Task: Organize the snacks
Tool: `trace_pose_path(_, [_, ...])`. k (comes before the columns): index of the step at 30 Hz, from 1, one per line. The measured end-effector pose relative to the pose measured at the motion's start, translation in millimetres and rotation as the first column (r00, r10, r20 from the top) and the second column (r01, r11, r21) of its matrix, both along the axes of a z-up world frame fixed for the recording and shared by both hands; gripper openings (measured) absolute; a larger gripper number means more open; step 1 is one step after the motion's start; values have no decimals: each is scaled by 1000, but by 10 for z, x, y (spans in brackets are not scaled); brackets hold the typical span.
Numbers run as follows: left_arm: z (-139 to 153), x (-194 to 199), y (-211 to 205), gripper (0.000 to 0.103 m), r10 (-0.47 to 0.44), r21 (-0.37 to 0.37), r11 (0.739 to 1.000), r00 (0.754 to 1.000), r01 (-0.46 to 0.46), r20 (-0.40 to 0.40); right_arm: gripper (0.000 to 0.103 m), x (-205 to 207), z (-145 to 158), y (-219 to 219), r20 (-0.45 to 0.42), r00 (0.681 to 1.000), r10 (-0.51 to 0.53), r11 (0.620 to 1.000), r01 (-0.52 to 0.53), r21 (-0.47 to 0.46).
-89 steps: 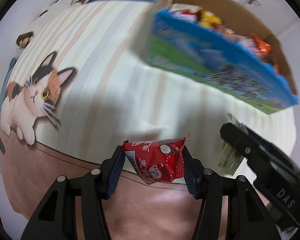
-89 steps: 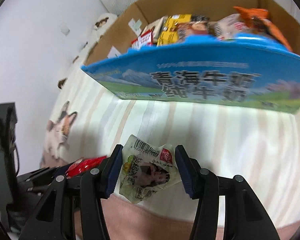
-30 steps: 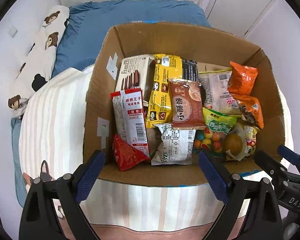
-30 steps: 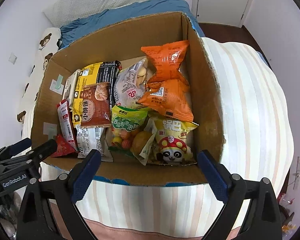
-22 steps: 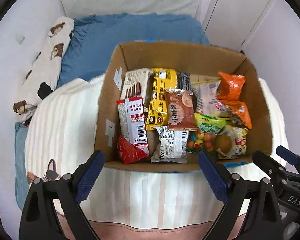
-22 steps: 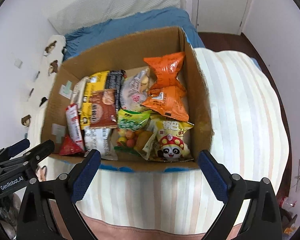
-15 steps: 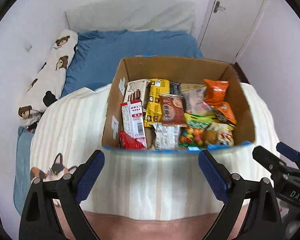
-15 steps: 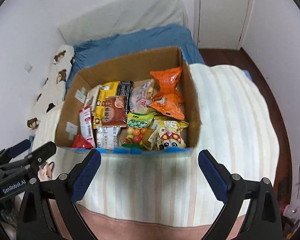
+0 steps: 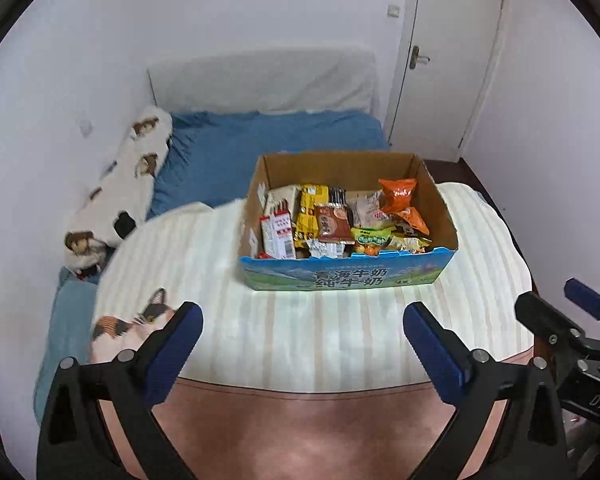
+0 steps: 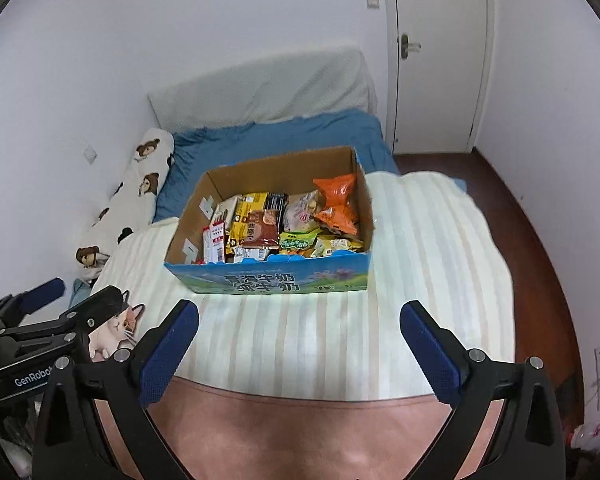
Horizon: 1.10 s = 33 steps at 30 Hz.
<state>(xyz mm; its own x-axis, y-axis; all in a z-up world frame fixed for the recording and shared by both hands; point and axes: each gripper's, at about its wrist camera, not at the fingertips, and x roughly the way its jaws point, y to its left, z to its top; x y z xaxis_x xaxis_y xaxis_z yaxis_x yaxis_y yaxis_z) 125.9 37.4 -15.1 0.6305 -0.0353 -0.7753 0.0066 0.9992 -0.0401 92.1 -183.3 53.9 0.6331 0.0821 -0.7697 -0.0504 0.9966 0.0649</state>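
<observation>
A cardboard box (image 9: 346,278) with a blue printed front stands on the striped blanket, also in the right wrist view (image 10: 278,282). It holds several snack packets: orange bags (image 9: 398,192), a brown packet (image 9: 332,222), yellow packets (image 9: 310,208) and a red-white packet (image 9: 278,232). My left gripper (image 9: 302,344) is open and empty, well back from the box. My right gripper (image 10: 298,342) is open and empty, likewise held back. Each gripper shows at the edge of the other's view.
The striped blanket with a cat print (image 9: 140,320) covers the bed. A blue sheet (image 9: 260,140), a white pillow (image 9: 260,80) and a bear-print bolster (image 9: 128,184) lie behind the box. A white door (image 10: 440,52) and dark wood floor (image 10: 540,220) are at the right.
Both grippers let go of their packets into the box, opened wide, and have pulled back and up, so the box looks smaller and farther away.
</observation>
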Motion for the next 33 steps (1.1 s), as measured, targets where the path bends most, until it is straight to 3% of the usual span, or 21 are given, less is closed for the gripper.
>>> trace_pose_path(10, [301, -565, 19, 103, 1, -41, 999, 999, 1, 54, 103, -621, 488, 27, 97, 995, 24, 1000, -23, -18])
trace_pose_path(16, [400, -731, -25, 103, 2, -26, 1000, 995, 0, 96, 103, -818, 639, 63, 129, 991, 42, 999, -37, -35])
trace_pose_path(23, [366, -668, -77, 103, 11, -14, 1000, 994, -9, 109, 103, -740, 647, 23, 142, 989, 30, 999, -24, -47])
trace_pose_path(33, [265, -328, -142, 103, 41, 39, 998, 992, -46, 121, 103, -258, 466, -109, 136, 990, -27, 998, 35, -55])
